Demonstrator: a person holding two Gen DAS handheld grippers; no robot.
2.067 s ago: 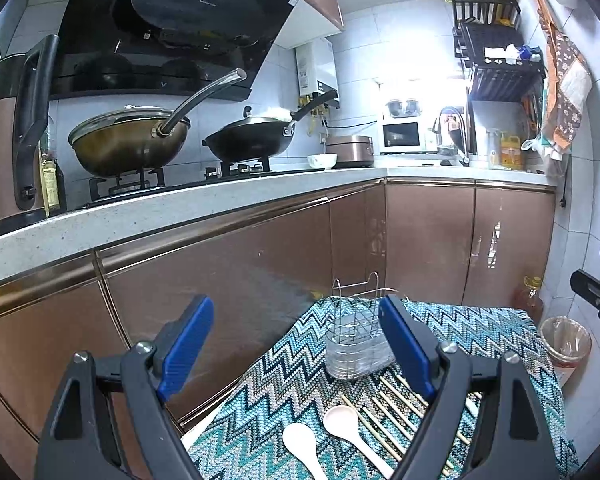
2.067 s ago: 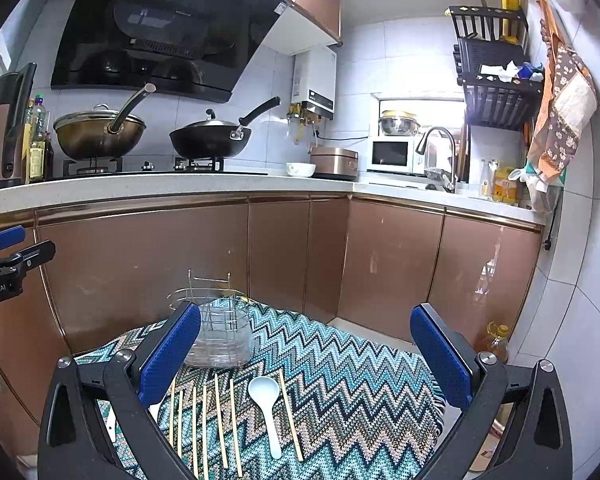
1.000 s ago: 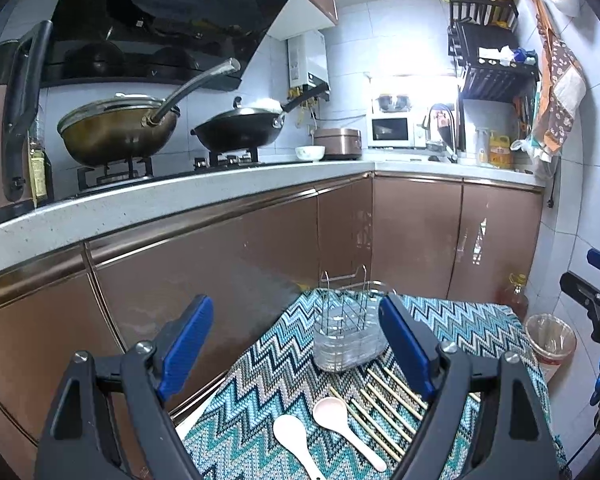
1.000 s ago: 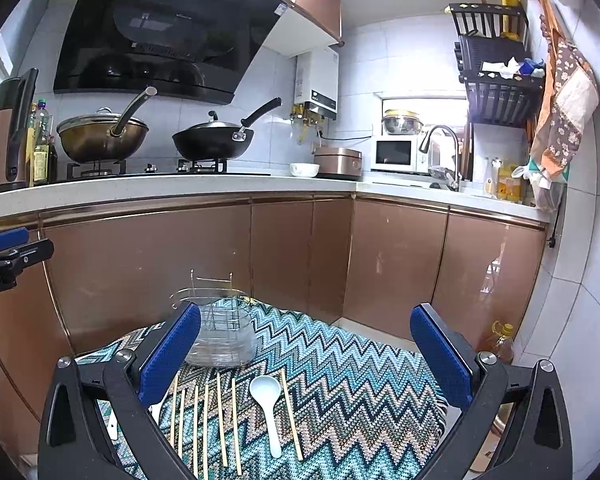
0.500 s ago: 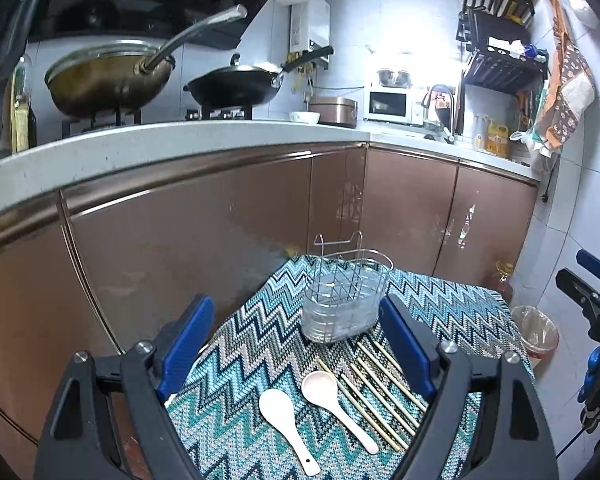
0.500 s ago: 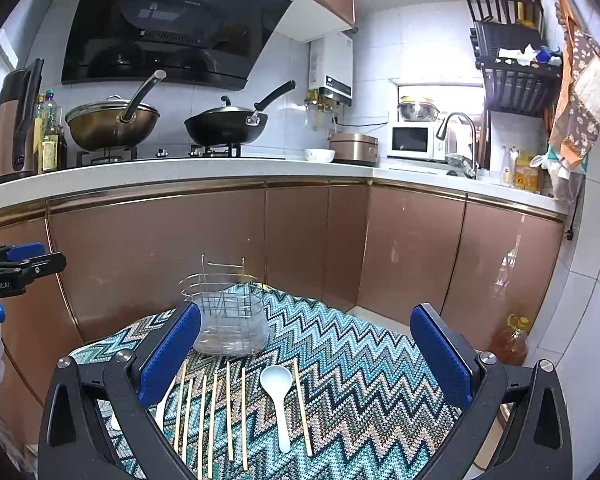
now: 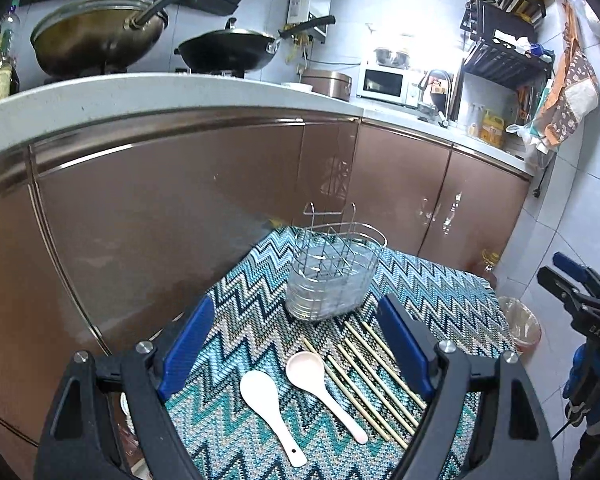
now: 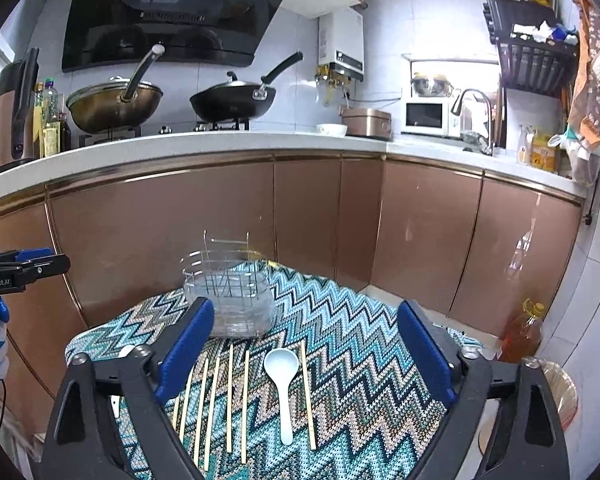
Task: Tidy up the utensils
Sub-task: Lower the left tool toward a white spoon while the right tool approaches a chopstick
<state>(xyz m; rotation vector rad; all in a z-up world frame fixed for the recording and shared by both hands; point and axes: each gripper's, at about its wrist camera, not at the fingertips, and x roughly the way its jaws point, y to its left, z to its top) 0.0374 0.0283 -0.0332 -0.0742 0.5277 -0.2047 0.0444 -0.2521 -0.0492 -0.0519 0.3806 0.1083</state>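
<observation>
A wire utensil holder [image 7: 336, 272] [image 8: 230, 300] stands at the far side of a table under a zigzag cloth [image 7: 432, 292] [image 8: 352, 320]. In front of it lie two pale spoons [image 7: 268, 404] [image 7: 320, 380] and several chopsticks [image 7: 376, 376] in a row. My left gripper [image 7: 294, 344] hangs open above the spoons, holding nothing. My right gripper [image 8: 305, 346] hovers over a spoon [image 8: 282, 376] and the chopsticks [image 8: 228, 392]; its jaws are closing with nothing pressed between the pads. One chopstick [image 8: 308, 392] lies to the right of that spoon.
Brown cabinet doors [image 8: 220, 220] under a white counter [image 8: 220, 140] stand close behind the table. Two woks [image 8: 116, 100] sit on the stove. On the floor to the right are an oil bottle [image 8: 528, 332] and a lined bin [image 7: 520, 328].
Both grippers have sunk and tipped down toward the table, so holder and utensils sit larger and higher in view. The right gripper's jaws stand narrower than before.
</observation>
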